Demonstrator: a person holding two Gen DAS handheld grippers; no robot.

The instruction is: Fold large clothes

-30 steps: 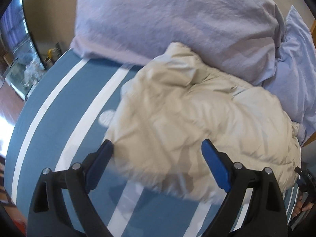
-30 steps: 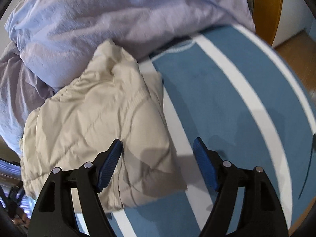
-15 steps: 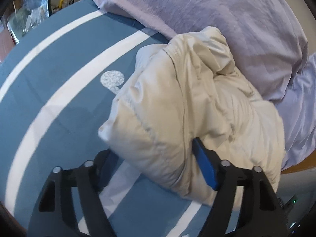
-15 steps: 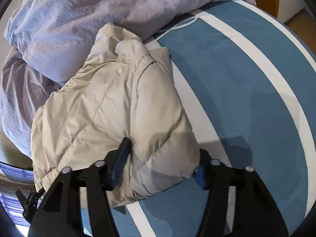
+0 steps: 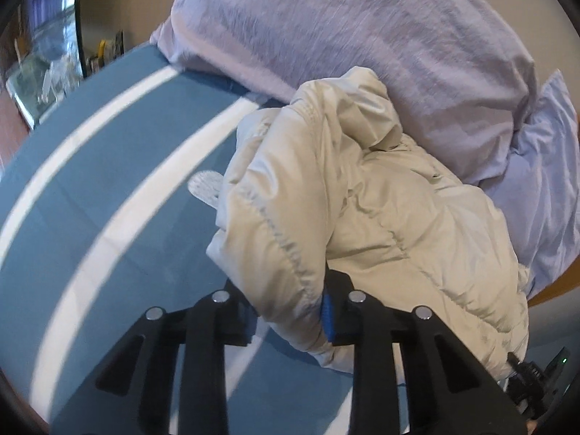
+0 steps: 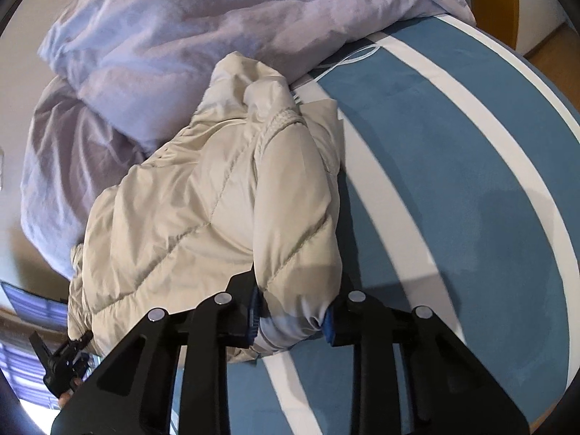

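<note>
A cream quilted puffer jacket (image 5: 362, 217) lies bunched on a blue bedspread with white stripes (image 5: 108, 217). My left gripper (image 5: 286, 304) has its jaws closing, and the blue pads pinch the jacket's near left corner. In the right wrist view the same jacket (image 6: 181, 210) fills the middle. My right gripper (image 6: 291, 311) is also closing, its pads pressed on a padded fold at the jacket's near right corner. Both held corners are raised a little off the bedspread (image 6: 453, 181).
A crumpled lilac duvet (image 5: 362, 36) is heaped behind the jacket, seen also as the duvet (image 6: 217, 18) in the right wrist view. A white cord (image 6: 348, 59) lies by it. Wood floor (image 6: 554, 47) shows past the bed's right edge. Cluttered furniture (image 5: 43, 69) stands far left.
Both grippers went from wide open above the jacket's near edge to closed on its two near corners. The jacket has bunched up and its corners have lifted.
</note>
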